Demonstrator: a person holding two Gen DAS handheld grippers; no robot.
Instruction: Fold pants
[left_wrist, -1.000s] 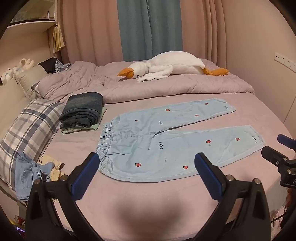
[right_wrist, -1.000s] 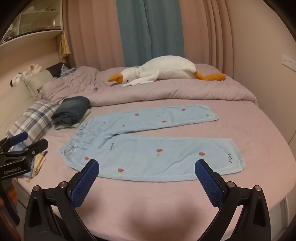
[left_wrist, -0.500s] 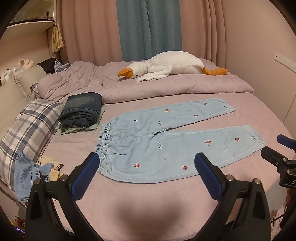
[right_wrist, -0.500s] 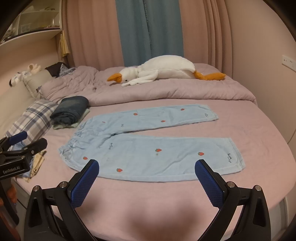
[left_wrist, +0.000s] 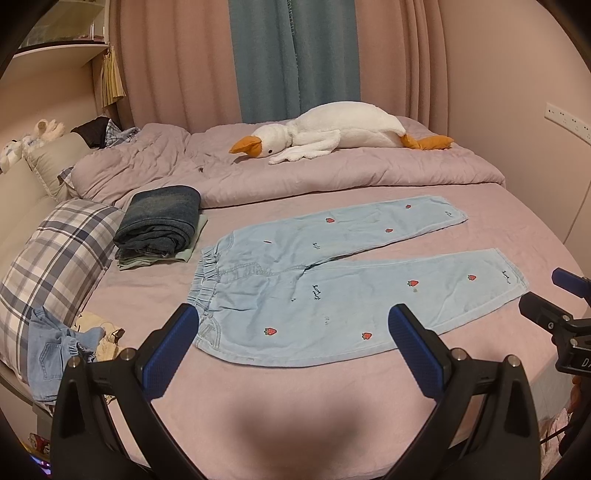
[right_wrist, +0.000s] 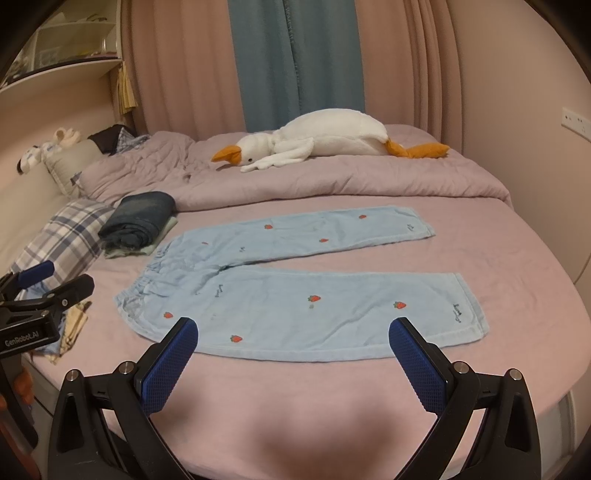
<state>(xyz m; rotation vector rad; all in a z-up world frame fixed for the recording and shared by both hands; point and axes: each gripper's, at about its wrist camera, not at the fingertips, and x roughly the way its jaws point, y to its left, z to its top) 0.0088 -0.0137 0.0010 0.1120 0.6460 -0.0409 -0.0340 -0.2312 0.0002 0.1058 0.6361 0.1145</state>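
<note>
Light-blue strawberry-print pants (left_wrist: 332, 280) lie flat, unfolded, on the pink bed (left_wrist: 295, 387), waistband left, legs spread right. My left gripper (left_wrist: 291, 332) and right gripper (right_wrist: 291, 343) hover above the near edge, jaws apart, empty.

Light blue pants (left_wrist: 332, 288) are showing red strawberries, pillow (left_wrist: 55, 258) is rocking blue-grey plaid, goose (left_wrist: 332, 129) is looking white and orange.

At the left edge of the right wrist view, the left gripper (right_wrist: 55, 282) carries white lettering reading "GenRobot.AI" on its black body. Small dark script is embroidered on the light blue pants (right_wrist: 295, 295), too small to read.
</note>
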